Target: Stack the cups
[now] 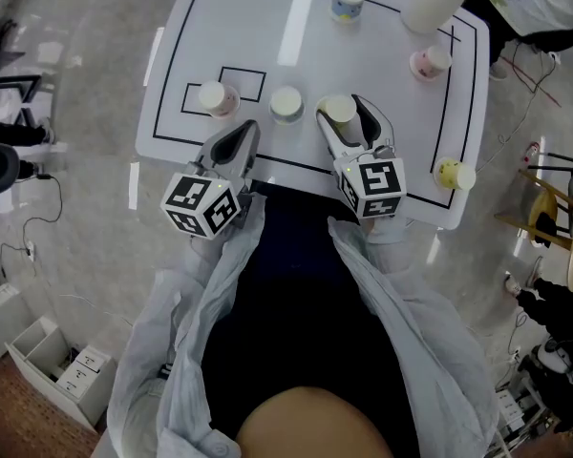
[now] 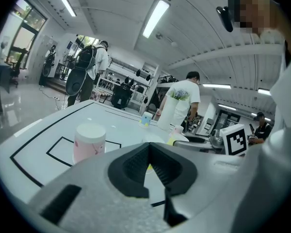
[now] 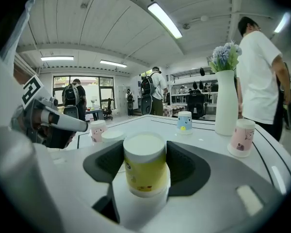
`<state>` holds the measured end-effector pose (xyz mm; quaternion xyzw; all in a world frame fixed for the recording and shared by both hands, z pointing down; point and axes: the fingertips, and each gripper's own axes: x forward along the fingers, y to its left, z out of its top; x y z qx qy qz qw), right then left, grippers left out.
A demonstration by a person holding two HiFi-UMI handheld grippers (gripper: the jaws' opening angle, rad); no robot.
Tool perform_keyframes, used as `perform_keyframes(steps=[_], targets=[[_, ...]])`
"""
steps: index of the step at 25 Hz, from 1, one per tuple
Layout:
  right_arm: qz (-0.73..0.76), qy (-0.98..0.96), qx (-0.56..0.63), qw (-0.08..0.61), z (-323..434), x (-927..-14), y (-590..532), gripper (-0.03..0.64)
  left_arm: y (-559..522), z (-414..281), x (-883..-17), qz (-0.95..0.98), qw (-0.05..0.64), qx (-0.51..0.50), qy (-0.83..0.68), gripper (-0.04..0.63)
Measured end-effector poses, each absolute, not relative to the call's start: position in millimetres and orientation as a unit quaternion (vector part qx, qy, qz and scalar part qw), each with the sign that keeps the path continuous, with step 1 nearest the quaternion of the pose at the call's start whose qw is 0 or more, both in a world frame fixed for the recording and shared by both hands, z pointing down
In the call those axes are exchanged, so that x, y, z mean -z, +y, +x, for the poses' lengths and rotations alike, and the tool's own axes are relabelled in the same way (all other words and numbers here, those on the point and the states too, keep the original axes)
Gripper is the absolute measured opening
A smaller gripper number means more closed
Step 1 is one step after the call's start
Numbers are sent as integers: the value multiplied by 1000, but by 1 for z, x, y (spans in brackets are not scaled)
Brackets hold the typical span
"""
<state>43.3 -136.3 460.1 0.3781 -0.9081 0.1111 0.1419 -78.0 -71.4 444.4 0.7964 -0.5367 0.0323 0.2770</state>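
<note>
Cups stand scattered on the white table [image 1: 267, 27]. At mid-frame our right gripper [image 1: 345, 114] clamps an upturned yellow cup [image 3: 144, 165], just right of a pale cup [image 1: 286, 103]. Our left gripper [image 1: 233, 147] is pinched together and empty. Next, we judge, we must lower the yellow cup squarely over the pale one.

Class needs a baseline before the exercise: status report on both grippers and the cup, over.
Left gripper shut, empty. Right gripper shut on yellow cup. Pale cup close beside it, not touching.
</note>
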Motion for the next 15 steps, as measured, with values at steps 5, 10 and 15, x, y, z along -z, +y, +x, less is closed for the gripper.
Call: perform_keyframes(steps=[5, 10, 15], targets=[[367, -911, -113, 147, 36, -467, -135, 278, -68, -83, -450, 789, 283, -33, -545, -3], [361, -914, -101, 156, 31, -476, -134, 279, -67, -86, -453, 784, 288, -33, -549, -3], [361, -916, -93, 151, 30, -476, -134, 279, -68, -86, -454, 785, 289, -33, -547, -3]])
